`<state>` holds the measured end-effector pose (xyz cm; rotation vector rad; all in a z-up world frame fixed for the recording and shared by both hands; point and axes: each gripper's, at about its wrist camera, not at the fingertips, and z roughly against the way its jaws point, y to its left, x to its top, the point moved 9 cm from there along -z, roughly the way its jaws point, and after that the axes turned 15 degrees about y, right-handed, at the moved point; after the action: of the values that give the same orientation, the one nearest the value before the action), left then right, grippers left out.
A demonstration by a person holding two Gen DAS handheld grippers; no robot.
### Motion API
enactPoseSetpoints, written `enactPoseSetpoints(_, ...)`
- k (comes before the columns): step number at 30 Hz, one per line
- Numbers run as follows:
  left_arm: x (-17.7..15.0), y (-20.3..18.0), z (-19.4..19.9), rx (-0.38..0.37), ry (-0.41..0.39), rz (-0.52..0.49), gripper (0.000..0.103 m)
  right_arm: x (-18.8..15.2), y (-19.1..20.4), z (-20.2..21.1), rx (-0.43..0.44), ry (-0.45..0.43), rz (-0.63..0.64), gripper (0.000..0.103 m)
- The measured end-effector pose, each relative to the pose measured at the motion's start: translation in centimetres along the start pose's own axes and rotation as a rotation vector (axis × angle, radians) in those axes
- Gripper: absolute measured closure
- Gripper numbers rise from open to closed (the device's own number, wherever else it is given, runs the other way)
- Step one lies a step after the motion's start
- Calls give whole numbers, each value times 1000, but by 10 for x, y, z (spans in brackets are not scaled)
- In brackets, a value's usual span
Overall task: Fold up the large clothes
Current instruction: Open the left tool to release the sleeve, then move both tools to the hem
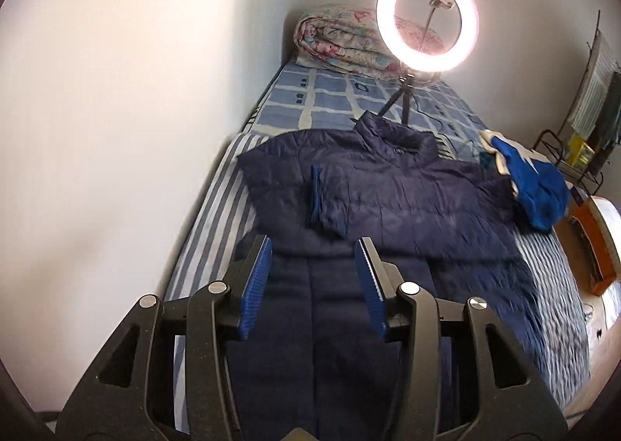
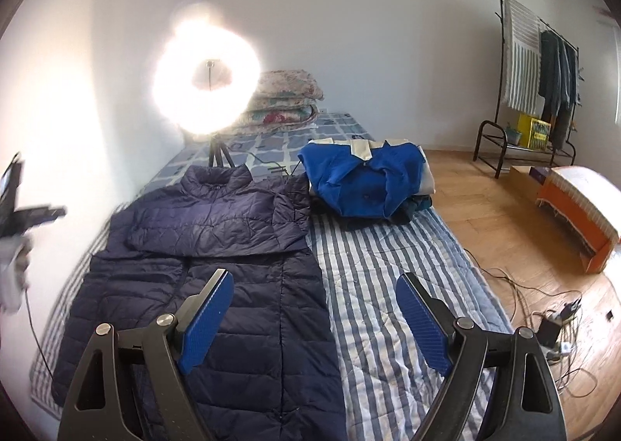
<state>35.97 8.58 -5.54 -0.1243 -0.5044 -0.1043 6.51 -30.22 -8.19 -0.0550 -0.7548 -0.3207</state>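
Folding the navy puffer jacket (image 2: 202, 247) well means both empty, open claws, left claw (image 1: 313, 247) and right claw (image 2: 315, 286), pinching the hem below them evenly.

Jacket (image 2: 217, 231): navy, quilted stitch lines.
Bed cover (image 2: 388, 286): blue-and-white stripes.
Far sheet (image 1: 330, 95): blue squares on a white grid.
Folded garment (image 2: 365, 177): bright blue, cream collar.
Quilt (image 2: 283, 99): pale floral, pink and teal.
Floor (image 2: 485, 216): tan wood.
Pads (image 2: 205, 320): blue, ribbed; hand-held gripper frames black.
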Motion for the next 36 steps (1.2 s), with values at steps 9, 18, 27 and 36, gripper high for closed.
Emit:
enactPoseSetpoints(9,-123,37,29,4,104,-22,57,-28,10,-2,79,9,120,16)
enactPoseSetpoints(18,-193,75,45,-34,185,28,57,-56,-7,-10,130,63,169,18)
enactPoseSetpoints(27,-186,78,133,-13,77,-22,57,-20,-55,54,153,-32,95,22)
enactPoseSetpoints(36,-215,89,103,-45,182,4,56,-43,-50,26,153,146,181,21)
